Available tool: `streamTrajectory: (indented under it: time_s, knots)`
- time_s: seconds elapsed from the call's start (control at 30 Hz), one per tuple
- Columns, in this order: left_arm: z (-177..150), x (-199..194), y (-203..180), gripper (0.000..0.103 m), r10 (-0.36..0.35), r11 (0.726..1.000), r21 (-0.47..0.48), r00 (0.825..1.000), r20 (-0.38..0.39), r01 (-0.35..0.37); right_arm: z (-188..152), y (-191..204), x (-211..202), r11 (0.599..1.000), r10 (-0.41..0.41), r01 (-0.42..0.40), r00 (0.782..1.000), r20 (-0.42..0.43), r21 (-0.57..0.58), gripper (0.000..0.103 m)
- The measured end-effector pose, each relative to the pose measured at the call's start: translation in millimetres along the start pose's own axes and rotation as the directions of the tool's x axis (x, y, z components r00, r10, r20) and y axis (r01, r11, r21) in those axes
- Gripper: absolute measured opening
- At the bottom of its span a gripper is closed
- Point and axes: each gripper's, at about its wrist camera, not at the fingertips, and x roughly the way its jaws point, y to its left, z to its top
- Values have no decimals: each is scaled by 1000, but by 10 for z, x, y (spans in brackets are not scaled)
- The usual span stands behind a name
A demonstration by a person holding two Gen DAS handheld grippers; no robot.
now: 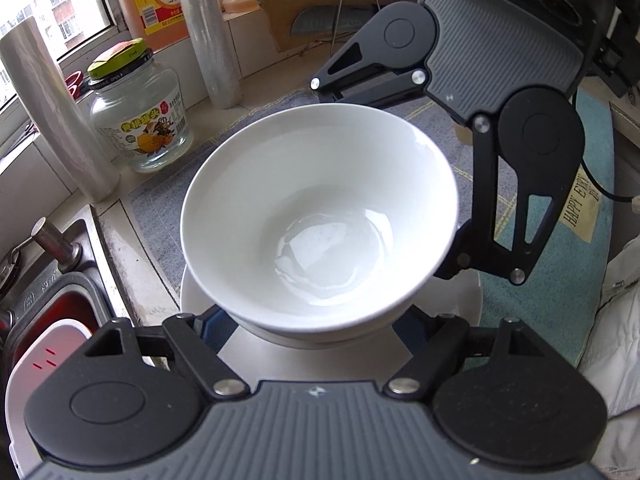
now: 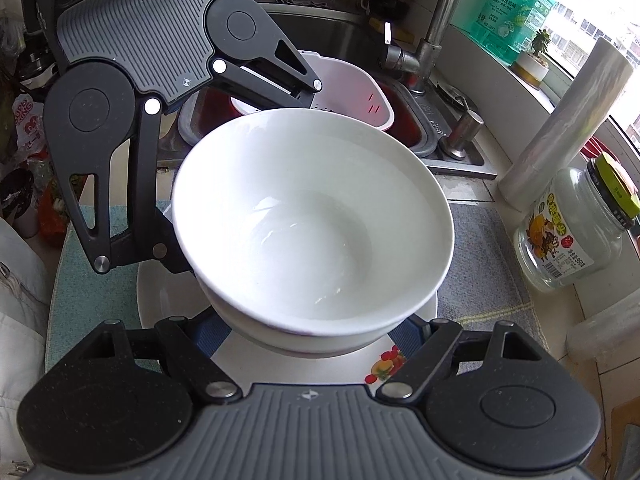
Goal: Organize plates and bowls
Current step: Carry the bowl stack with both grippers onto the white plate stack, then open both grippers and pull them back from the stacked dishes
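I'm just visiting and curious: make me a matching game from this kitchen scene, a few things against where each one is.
Things:
1. white bowl
2. glass jar
3. colander
4. green bottle

Places:
A. in the sink
B. on the window ledge
C. nested in another bowl on a plate
D. on the counter beside a plastic-wrap roll

Pairs: 1-C, 2-D, 3-A, 4-B

The white bowl [image 1: 320, 216] hides both grippers' fingertips: the left gripper [image 1: 316, 320] and the right gripper [image 2: 310, 320] vanish under its rim, so their hold cannot be told. Beneath the bowl, a second bowl [image 2: 304, 338] shows only as a sliver, and the plate [image 2: 168, 296] is mostly covered. Beside the bowl, the jar [image 2: 576, 232] has small, unreadable label print.
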Motion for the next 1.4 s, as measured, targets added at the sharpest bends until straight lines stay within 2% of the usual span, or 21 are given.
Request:
streamTrajectory:
  time_s: [0.47,0.57,0.63,0.7,0.8,1.07,1.17,1.27,1.33,1.4]
  knots:
    - [29,10,69,82,-21,1000,-8,1000,10,21,-38,-45,-4,999,5,-6,1000,9,45,86]
    - [23,2,59,83,-15,1000,-2,1000,17,15,-47,-40,-2,999,-8,8,1000,11,51,89]
    - [9,-15,50,88,2,1000,-3,1000,31,-2,-46,-35,0,998,-21,21,1000,13,54,92]
    - [-17,-54,58,93,14,1000,-14,999,53,-13,-56,-39,-21,997,-40,38,999,22,71,101]
    - [-69,-116,73,98,50,998,-41,996,76,-47,-67,-52,-84,992,-58,54,998,39,112,103]
    - [-255,-348,16,98,129,984,-142,981,146,-108,-162,86,-202,961,-136,123,990,34,246,103]
    - [-292,-453,-58,99,183,968,-201,968,173,-148,-215,170,-269,938,-163,148,986,22,314,103]
    - [-292,-547,-132,99,246,941,-278,954,174,-192,-283,252,-351,902,-210,194,978,-2,385,103]
    - [-288,-601,-192,99,297,911,-340,943,147,-234,-339,282,-396,869,-227,215,974,-27,445,103]
    - [-280,-627,-254,99,349,868,-404,933,86,-288,-413,325,-453,810,-269,262,961,-64,524,103]
